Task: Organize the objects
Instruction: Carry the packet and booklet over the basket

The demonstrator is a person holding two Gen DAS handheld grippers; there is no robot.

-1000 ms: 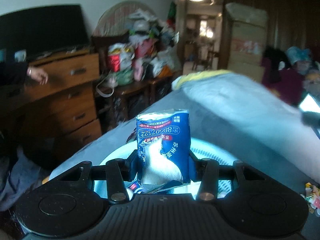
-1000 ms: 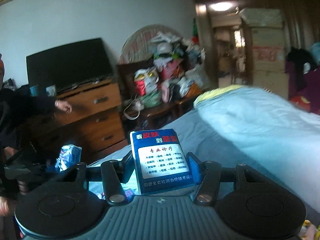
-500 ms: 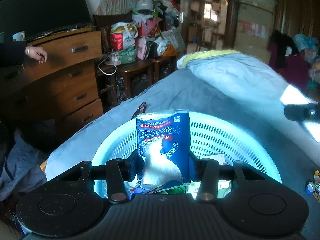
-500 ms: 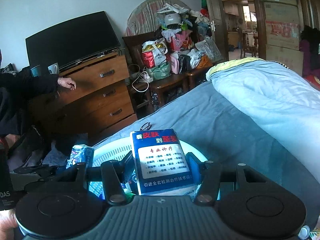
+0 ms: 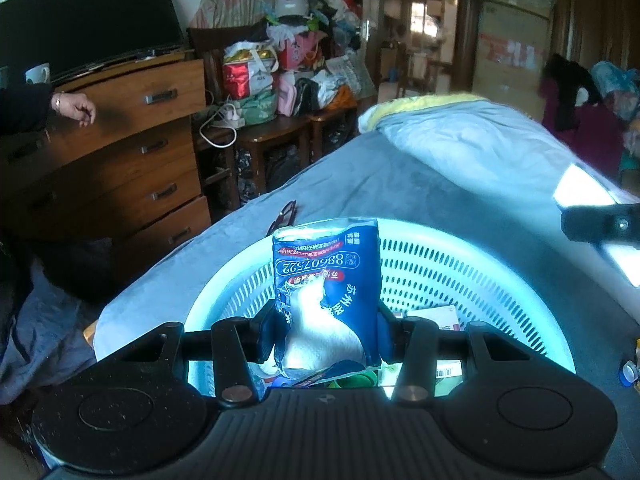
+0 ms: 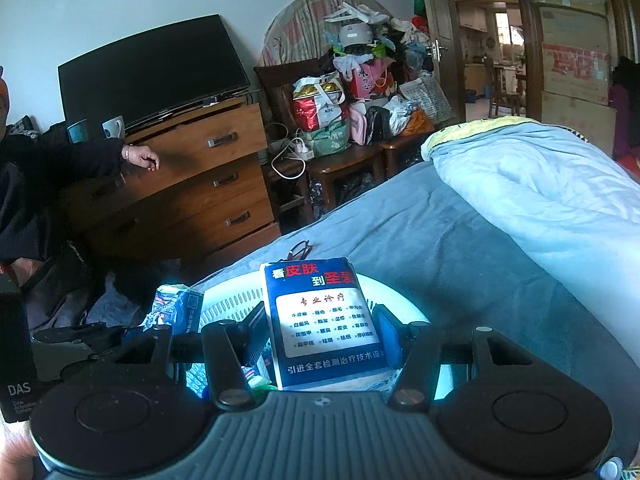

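Left tool [image 5: 326, 330] pinches a crumpled blue-and-white plastic packet [image 5: 326, 296]; right tool [image 6: 322, 338] pinches a blue printed tissue pack [image 6: 324, 320], both poised over the round pale perforated plastic basket [image 5: 460, 268] on the bed, evidently for dropping in.

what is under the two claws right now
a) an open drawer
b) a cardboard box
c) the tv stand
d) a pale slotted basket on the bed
d: the left claw holds a blue tissue pack over the slotted basket, which rests on the bed.
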